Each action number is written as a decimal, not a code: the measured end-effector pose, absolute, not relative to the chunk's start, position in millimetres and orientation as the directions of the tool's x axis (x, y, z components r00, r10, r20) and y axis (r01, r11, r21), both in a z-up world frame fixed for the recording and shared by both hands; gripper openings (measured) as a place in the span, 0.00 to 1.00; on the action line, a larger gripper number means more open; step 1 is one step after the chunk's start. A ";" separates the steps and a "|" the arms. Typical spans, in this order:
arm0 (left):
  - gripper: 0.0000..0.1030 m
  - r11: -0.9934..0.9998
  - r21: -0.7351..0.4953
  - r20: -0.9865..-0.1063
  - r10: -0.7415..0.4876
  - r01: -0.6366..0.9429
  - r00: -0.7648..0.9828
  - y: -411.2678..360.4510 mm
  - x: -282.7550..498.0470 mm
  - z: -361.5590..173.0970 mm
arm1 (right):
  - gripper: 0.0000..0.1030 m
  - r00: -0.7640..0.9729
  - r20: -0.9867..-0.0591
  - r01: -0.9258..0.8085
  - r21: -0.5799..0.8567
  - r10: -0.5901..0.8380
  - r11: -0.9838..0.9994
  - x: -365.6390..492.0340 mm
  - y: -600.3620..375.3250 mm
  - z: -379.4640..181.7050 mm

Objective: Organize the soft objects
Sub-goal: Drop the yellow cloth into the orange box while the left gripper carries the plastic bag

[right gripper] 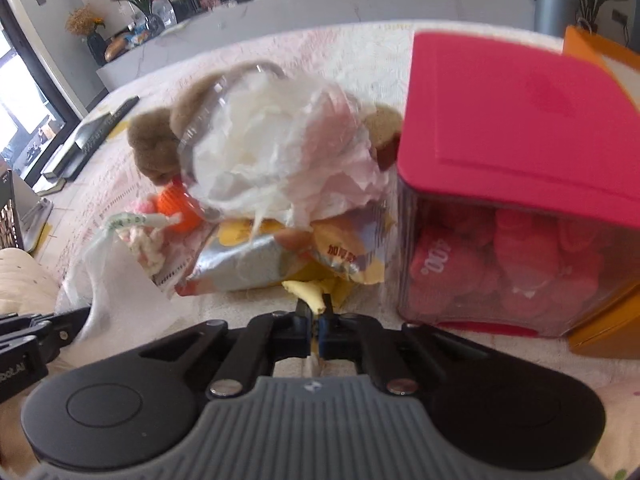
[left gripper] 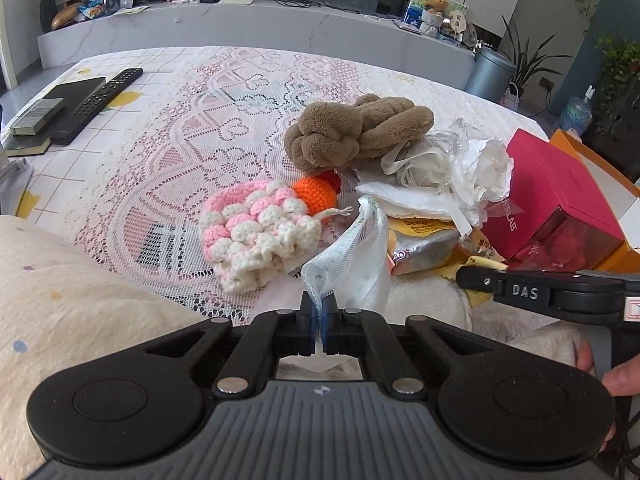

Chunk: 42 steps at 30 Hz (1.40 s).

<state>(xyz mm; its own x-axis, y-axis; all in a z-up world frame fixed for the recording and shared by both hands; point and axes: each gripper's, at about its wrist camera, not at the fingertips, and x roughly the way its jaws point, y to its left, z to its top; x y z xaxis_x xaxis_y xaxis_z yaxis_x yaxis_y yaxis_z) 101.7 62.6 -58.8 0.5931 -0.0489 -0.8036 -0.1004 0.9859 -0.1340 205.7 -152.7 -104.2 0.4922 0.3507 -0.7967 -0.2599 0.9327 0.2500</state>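
My left gripper [left gripper: 319, 312] is shut on a white mesh cloth [left gripper: 352, 264] that stands up in front of it. My right gripper [right gripper: 317, 312] is shut on a yellow cloth [right gripper: 310, 294] lying under a snack packet [right gripper: 256, 260]. The right gripper also shows in the left wrist view [left gripper: 480, 278]. A pink and white crochet piece [left gripper: 256, 236], an orange crochet ball [left gripper: 314, 196] and a brown knotted plush [left gripper: 356, 132] lie on the lace tablecloth [left gripper: 192, 128]. Crumpled white plastic and tissue [right gripper: 288, 152] sits on the pile.
A pink-lidded clear box [right gripper: 516, 184] of red items stands at the right, with an orange box [right gripper: 600, 56] behind it. Remote controls [left gripper: 100, 104] and books [left gripper: 36, 120] lie at the far left. A cream fleece blanket [left gripper: 64, 280] covers the near edge.
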 end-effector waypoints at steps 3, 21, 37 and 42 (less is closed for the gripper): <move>0.03 0.986 -0.141 -0.794 -0.056 -0.094 0.605 61.9 101.1 -53.3 | 0.00 0.513 -0.783 -0.278 0.237 0.353 0.931 200.2 -151.9 -93.8; 0.02 0.988 -0.146 -0.647 -0.060 -0.046 0.760 46.1 67.1 33.2 | 0.00 0.664 -0.634 -0.303 0.256 0.396 0.918 141.3 -173.8 5.0; 0.02 0.986 -0.122 -0.522 -0.159 0.112 0.838 0.9 67.1 86.9 | 0.00 0.786 -0.471 -0.343 0.208 0.401 0.916 107.0 -240.1 93.7; 0.02 0.965 -0.142 -0.491 -0.262 0.220 0.831 -36.5 88.1 98.7 | 0.00 0.831 -0.456 -0.285 0.145 0.320 0.948 118.3 -269.7 108.2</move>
